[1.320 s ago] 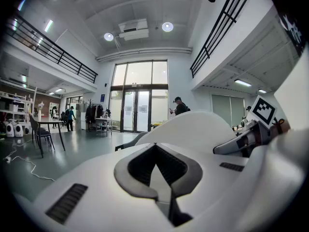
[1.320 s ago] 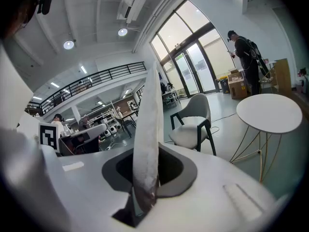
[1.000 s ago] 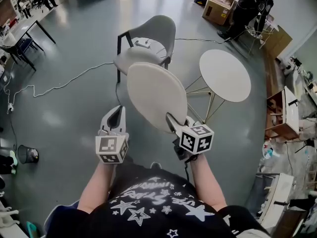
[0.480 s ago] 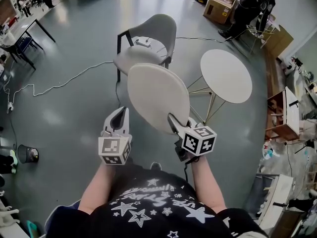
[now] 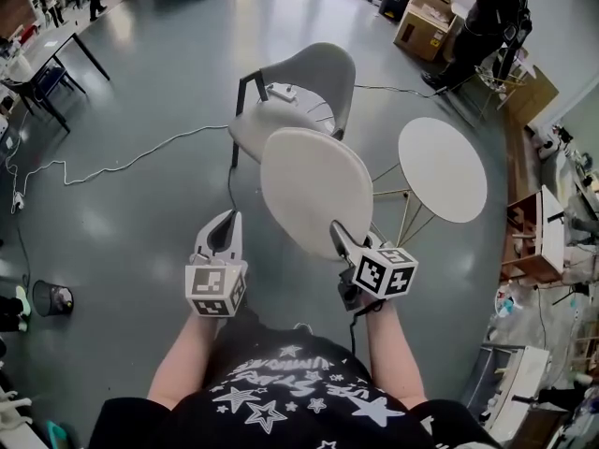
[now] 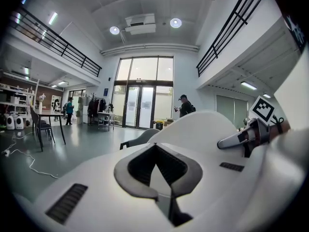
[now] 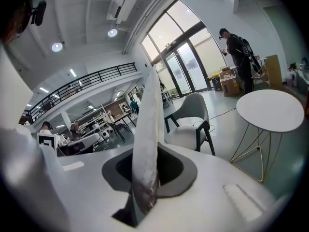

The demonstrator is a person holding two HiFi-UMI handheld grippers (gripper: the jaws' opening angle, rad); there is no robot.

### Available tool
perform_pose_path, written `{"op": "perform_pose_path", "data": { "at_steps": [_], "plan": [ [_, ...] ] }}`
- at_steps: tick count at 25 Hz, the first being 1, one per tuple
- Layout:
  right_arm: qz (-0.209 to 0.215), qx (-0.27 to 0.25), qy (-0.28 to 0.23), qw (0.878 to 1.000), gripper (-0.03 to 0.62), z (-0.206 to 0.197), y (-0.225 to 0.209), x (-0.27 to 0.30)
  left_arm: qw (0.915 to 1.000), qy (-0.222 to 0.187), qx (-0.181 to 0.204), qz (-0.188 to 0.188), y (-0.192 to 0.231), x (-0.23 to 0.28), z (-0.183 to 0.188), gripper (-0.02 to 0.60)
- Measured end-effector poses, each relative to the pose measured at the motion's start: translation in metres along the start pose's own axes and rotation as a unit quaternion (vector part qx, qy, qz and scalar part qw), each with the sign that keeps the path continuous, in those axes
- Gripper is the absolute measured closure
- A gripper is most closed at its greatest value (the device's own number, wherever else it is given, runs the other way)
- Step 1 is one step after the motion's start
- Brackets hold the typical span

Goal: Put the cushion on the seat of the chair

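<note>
Grey floor [image 5: 131,204] below, right gripper [image 5: 337,230] clamps cushion [image 5: 316,190] near chair [image 5: 314,71].

Head cam steep-down; chair [image 5: 314,68] in all.

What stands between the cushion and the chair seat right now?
Nothing visible. The right claw holds the cushion in open air short of the chair; its seat looks bare, and the round table stands off to the side.

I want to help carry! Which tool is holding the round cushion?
The right tool, on the head view's right side: its jaws pinch the edge of the cushion. The left tool holds nothing.
</note>
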State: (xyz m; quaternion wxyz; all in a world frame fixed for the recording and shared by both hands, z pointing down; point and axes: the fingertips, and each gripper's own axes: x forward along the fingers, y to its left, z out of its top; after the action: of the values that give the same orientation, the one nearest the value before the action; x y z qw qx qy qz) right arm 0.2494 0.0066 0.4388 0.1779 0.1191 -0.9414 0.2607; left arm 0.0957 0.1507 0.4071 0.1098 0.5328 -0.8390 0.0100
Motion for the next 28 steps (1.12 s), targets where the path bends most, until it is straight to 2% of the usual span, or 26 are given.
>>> {"op": "perform_pose_path", "data": {
  "at_steps": [8,13,21,28],
  "plan": [
    [-0.033,0.007,-0.006,0.999,0.542,0.025,0.022,0.064,1.0000,-0.003,-0.008,-0.003,0.083,0.021,0.018,0.574],
    [-0.058,0.018,-0.009,0.998,0.542,0.026,0.034,0.093,0.9997,-0.003,-0.011,-0.020,0.122,0.027,0.022,0.574],
    [-0.086,0.016,-0.003,0.996,0.542,0.029,0.050,0.123,0.9990,-0.001,-0.024,-0.039,0.158,0.033,0.018,0.574],
    [-0.095,0.026,0.009,0.995,0.542,0.037,0.024,0.151,0.9988,0.019,-0.040,-0.023,0.176,0.051,-0.003,0.574]
  ]
}}
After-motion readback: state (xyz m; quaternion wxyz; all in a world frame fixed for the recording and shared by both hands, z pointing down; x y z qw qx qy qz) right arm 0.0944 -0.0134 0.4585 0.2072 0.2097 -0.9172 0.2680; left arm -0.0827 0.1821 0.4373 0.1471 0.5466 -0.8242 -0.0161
